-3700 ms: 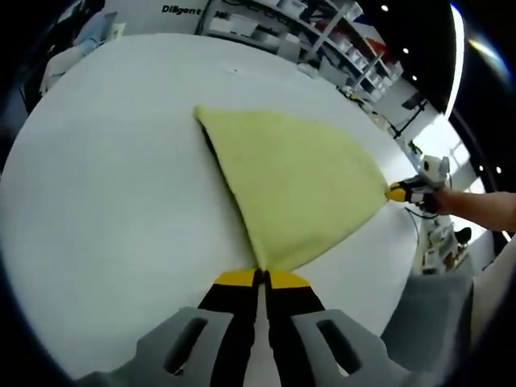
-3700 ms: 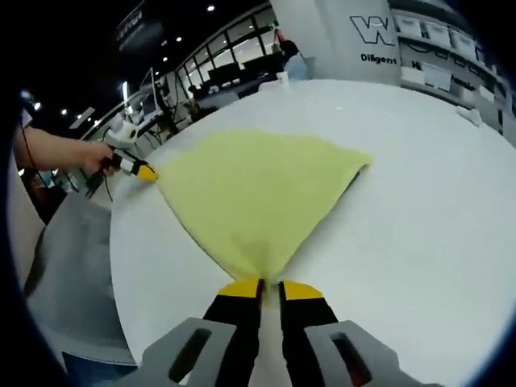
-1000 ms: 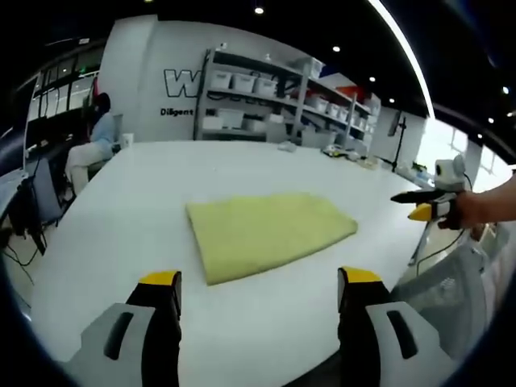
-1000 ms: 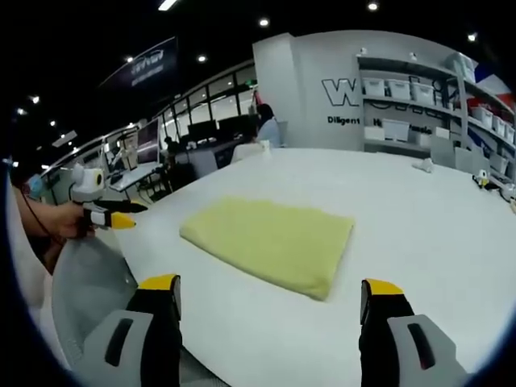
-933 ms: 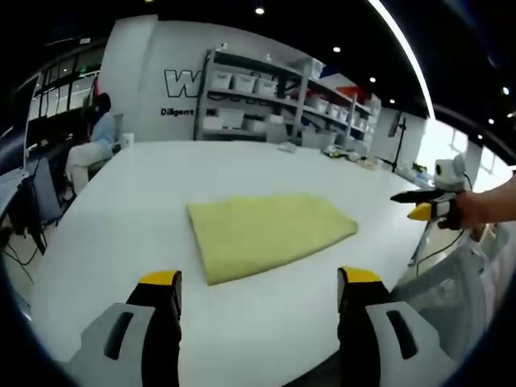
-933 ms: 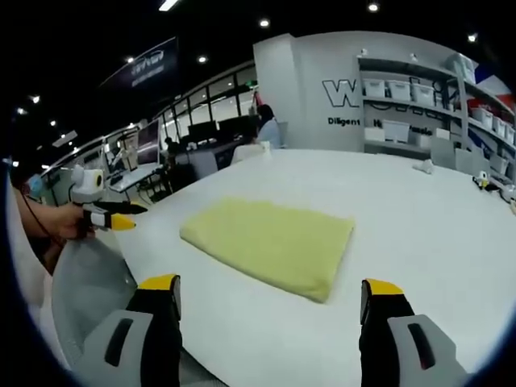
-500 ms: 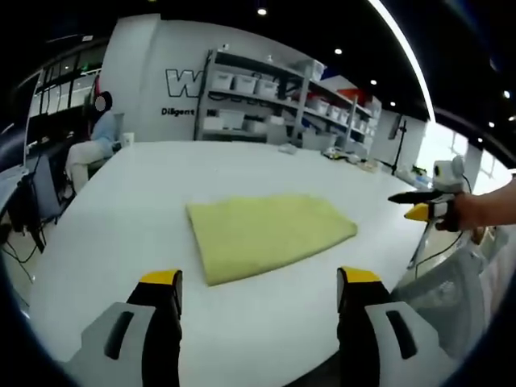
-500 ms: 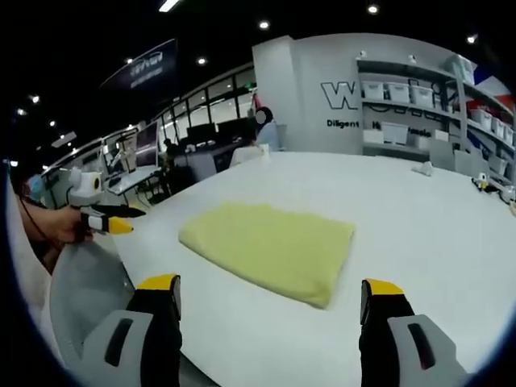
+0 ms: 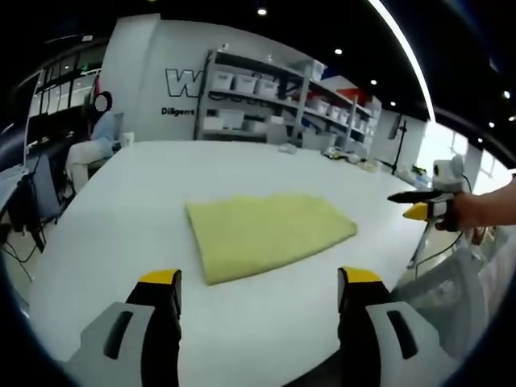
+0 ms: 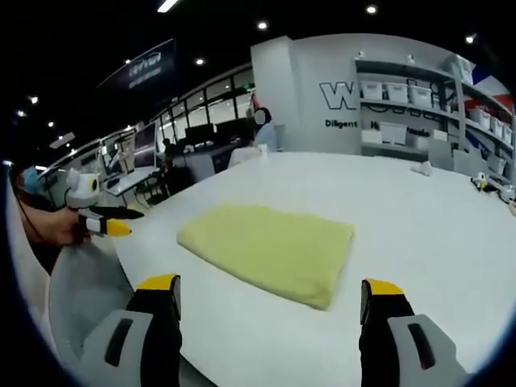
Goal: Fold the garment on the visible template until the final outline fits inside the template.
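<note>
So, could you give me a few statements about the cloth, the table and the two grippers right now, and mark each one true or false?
1. The yellow garment lies folded on the white table. True.
2. The left gripper is clamped on the garment's corner. False: its jaws stand wide apart, short of the cloth.
3. The right gripper is open and holds nothing. True.
4. The garment hangs over the table's edge. False: it rests wholly on the tabletop.
5. Shelves with bins stand behind the table. True.
</note>
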A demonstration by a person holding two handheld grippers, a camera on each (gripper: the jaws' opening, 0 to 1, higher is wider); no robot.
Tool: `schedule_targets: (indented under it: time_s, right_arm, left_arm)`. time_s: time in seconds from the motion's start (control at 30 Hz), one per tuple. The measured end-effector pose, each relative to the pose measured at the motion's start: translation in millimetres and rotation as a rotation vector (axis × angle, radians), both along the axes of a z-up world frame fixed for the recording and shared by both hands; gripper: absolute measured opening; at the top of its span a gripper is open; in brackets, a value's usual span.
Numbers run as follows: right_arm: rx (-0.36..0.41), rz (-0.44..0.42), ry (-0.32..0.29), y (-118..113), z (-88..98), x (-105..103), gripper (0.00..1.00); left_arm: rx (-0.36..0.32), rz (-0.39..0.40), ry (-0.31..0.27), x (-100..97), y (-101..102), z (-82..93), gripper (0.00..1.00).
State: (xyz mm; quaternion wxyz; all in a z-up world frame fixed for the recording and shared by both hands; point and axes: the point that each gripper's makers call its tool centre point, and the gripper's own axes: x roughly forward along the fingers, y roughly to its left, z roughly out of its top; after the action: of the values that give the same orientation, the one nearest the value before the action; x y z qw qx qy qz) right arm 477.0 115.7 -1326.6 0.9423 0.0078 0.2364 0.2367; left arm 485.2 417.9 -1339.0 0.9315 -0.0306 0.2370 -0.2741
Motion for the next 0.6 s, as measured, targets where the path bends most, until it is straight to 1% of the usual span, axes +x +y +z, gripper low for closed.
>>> schedule_targets:
  time_s: [0.07,0.17,0.37,0.6]
  right_arm:
    - [0.002,-0.005,0.000,-0.7,-0.1,0.0,0.90]
    - [0.005,-0.009,0.000,-0.8,-0.5,-0.1,0.90]
    - [0.005,-0.011,0.008,-1.1,-3.8,1.0,0.90]
    - [0.010,-0.014,0.008,0.8,-3.4,3.7,0.90]
  left_arm:
    - [0.007,-0.006,-0.005,-0.2,-1.7,-0.1,0.80]
    - [0.012,-0.005,-0.008,1.2,-1.7,-0.3,0.80]
    - [0.004,0.005,0.003,3.6,0.1,-2.7,0.81]
    - [0.016,0.006,0.008,3.1,1.1,-5.5,0.81]
